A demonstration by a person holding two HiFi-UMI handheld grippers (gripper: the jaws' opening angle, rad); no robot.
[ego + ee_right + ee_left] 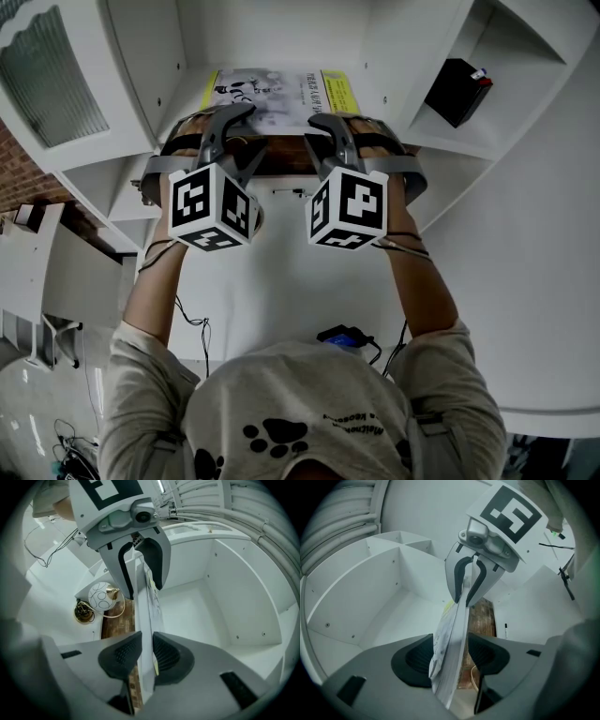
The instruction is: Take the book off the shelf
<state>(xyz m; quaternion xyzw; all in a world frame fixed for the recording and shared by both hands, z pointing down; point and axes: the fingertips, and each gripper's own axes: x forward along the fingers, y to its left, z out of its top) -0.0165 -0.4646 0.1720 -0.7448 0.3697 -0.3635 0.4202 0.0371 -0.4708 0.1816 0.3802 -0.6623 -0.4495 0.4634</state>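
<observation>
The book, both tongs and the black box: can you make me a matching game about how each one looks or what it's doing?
Things:
1. book
2. left tongs
3. right tongs
4. black box

States:
A. pressed shut on the book
B. off to the right, away from both tongs
C. apart, with the book between them but not squeezed
D. white cover with yellow edges, reaching between both tongs

Pairs: 1-D, 2-C, 3-A, 4-B
</observation>
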